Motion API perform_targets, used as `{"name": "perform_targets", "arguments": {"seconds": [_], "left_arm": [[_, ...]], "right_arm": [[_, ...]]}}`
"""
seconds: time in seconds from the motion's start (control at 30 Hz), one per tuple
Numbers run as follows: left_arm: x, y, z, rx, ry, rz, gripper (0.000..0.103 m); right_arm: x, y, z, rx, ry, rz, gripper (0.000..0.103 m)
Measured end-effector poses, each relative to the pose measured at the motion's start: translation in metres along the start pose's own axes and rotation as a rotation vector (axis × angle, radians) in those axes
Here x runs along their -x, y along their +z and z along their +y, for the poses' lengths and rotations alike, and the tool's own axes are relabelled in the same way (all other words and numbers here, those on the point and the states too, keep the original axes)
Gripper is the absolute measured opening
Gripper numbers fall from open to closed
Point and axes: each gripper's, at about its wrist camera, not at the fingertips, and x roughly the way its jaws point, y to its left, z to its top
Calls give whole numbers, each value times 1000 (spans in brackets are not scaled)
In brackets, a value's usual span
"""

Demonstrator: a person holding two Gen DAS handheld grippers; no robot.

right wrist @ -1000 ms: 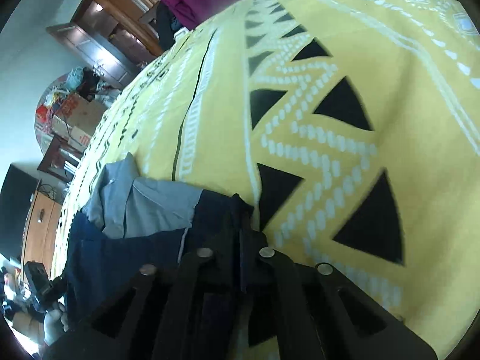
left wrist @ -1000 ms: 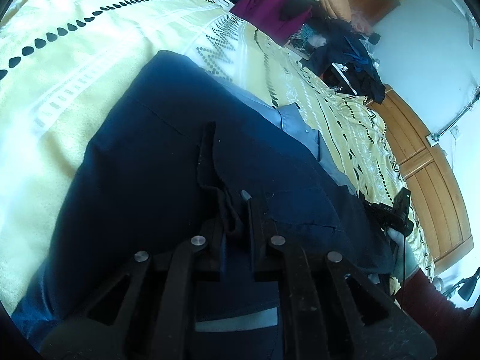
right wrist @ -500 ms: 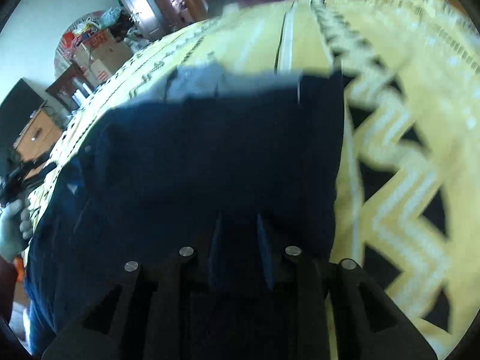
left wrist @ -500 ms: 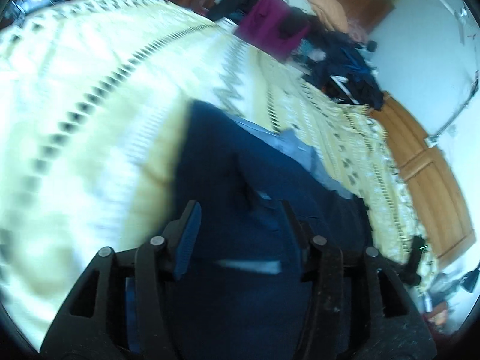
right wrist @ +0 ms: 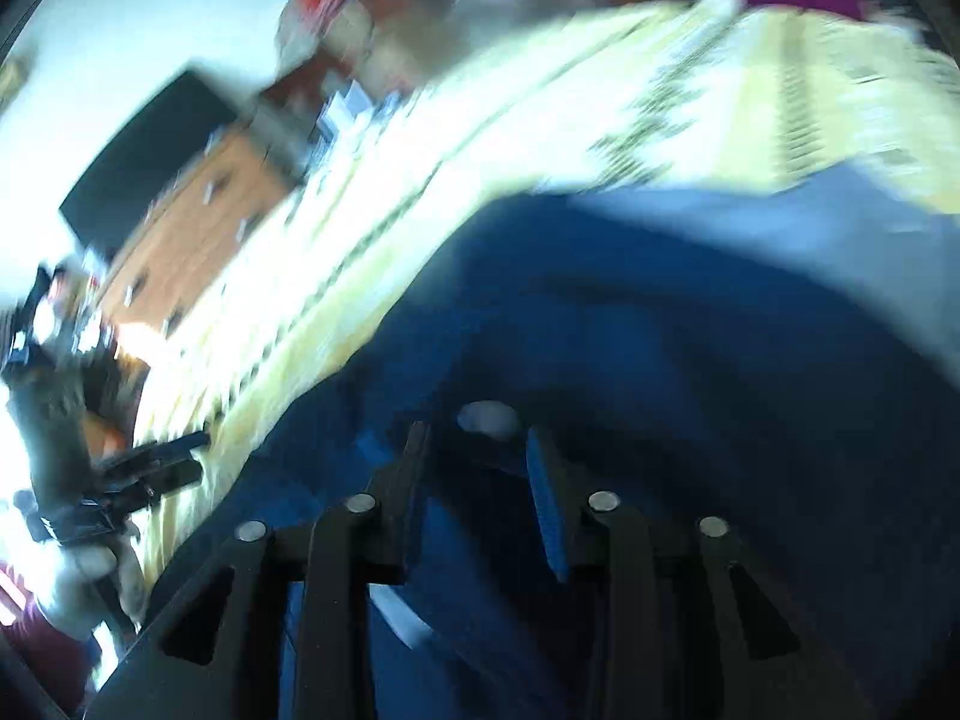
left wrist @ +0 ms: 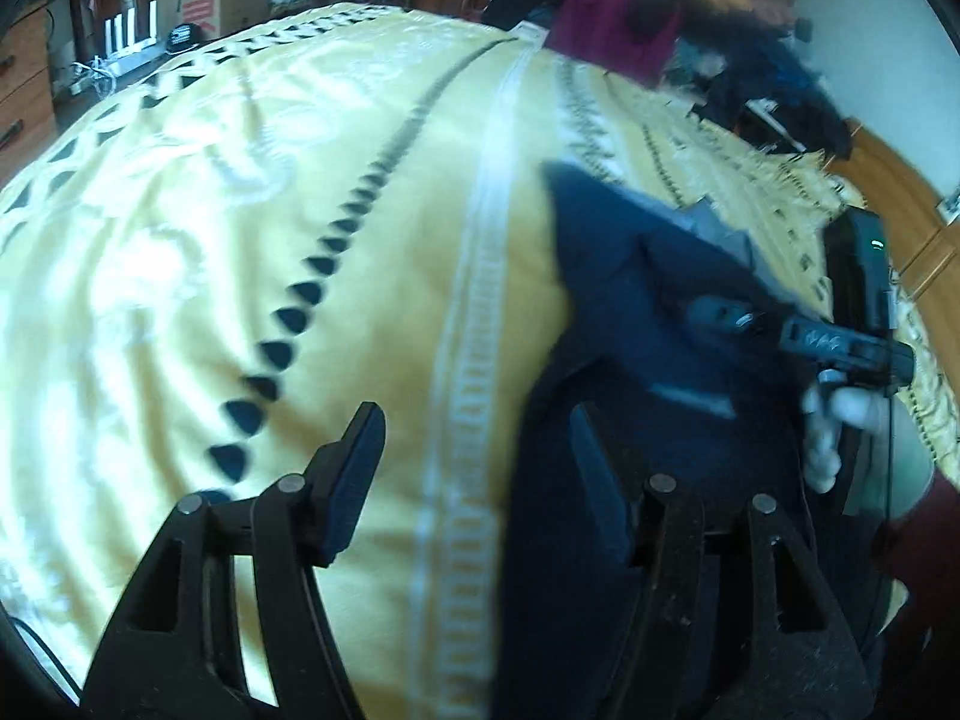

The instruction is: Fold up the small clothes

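Observation:
A dark navy garment (left wrist: 648,324) with a light grey-blue inner part (left wrist: 714,228) lies folded on the yellow patterned bedspread (left wrist: 300,180). My left gripper (left wrist: 474,450) is open and empty, over the garment's left edge and the bedspread. In the left wrist view the right gripper (left wrist: 708,309) reaches over the garment from the right, held by a gloved hand (left wrist: 834,426). In the blurred right wrist view the right gripper (right wrist: 477,456) is open just above the navy garment (right wrist: 660,348), holding nothing.
A maroon cloth (left wrist: 612,30) and a heap of dark clothes (left wrist: 756,78) lie at the far end of the bed. Wooden cabinets (left wrist: 906,198) stand on the right. Boxes and clutter (left wrist: 204,0) stand beyond the bed's left side.
Both grippers have let go of the navy garment and opened. The left one has drawn back and swung left over the bedspread; the right one has lifted and turned over the garment.

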Motion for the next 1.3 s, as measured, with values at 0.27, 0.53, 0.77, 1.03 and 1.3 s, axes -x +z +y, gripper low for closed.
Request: {"name": "perform_targets", "arguments": {"seconds": [0.27, 0.53, 0.77, 1.03, 1.3], "left_arm": [[23, -7, -49, -202, 64, -25, 74], [-18, -38, -162, -349, -46, 79, 88], [-73, -73, -195, -452, 90, 165, 103], [-70, -77, -193, -449, 83, 158, 103], [-75, -73, -197, -421, 92, 173, 103]], "right_arm": [[100, -60, 37, 42, -322, -121, 82], [181, -198, -6, -373, -642, -44, 99], [182, -237, -3, -366, -739, -59, 103], [161, -230, -2, -331, -783, -74, 103], [160, -225, -12, -342, -755, -74, 103]]}}
